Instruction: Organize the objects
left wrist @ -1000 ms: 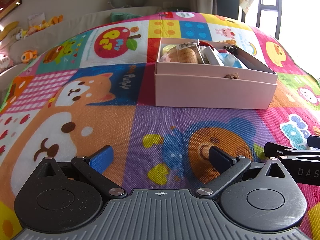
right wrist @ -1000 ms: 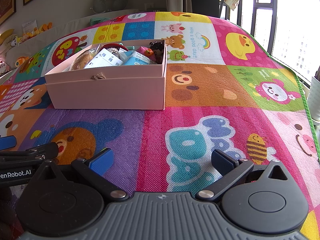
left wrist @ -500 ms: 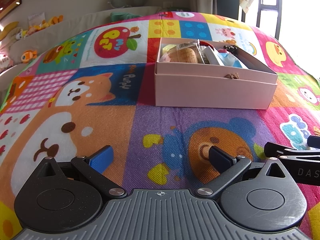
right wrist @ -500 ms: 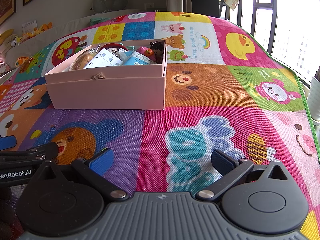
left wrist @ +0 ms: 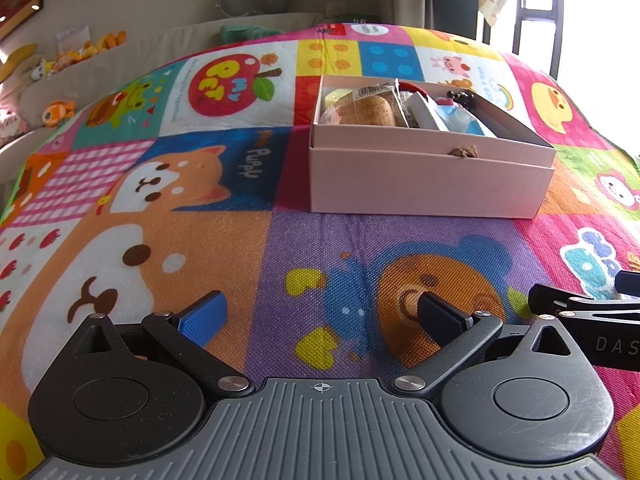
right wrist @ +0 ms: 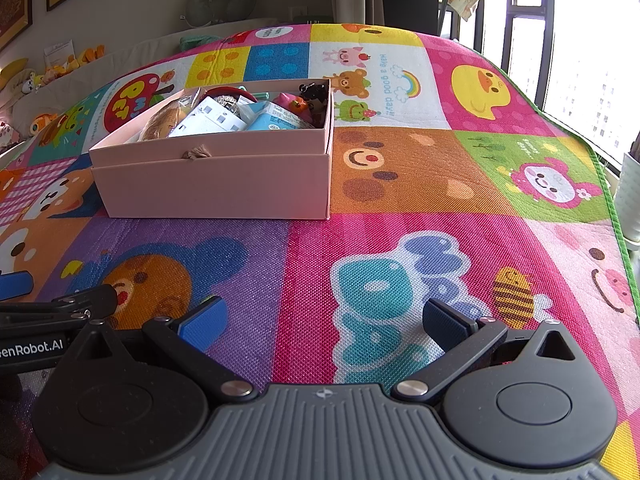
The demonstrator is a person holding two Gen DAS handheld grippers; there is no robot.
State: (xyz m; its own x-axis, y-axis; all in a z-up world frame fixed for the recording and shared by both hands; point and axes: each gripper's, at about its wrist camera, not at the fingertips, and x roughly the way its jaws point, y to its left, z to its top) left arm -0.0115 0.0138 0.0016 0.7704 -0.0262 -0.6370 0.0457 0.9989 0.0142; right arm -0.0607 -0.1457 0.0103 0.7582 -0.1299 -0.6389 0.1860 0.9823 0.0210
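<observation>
A pink box (left wrist: pixel 428 176) (right wrist: pixel 216 184) stands on the colourful cartoon mat (left wrist: pixel 304 248) (right wrist: pixel 400 208), its inner tray raised slightly above the outer sleeve. Inside lie a wrapped bun (left wrist: pixel 368 110) (right wrist: pixel 162 124), white and blue packets (left wrist: pixel 448 114) (right wrist: pixel 240 118), a pink toy (right wrist: pixel 292 102) and a small black figure (left wrist: pixel 460 98) (right wrist: pixel 314 94). My left gripper (left wrist: pixel 320 316) hovers open over the mat, well short of the box, nothing between its fingers. My right gripper (right wrist: pixel 324 322) is open beside it, equally empty. Each gripper's side shows in the other's view.
Plush toys (left wrist: pixel 60 110) line a cushioned ledge at the far left. A round grey cushion (right wrist: pixel 222 0) leans on the back wall. Windows with dark frames (right wrist: pixel 520 20) stand at the right, past the mat's green edge (right wrist: pixel 600 168). A white container (right wrist: pixel 630 200) sits beyond that edge.
</observation>
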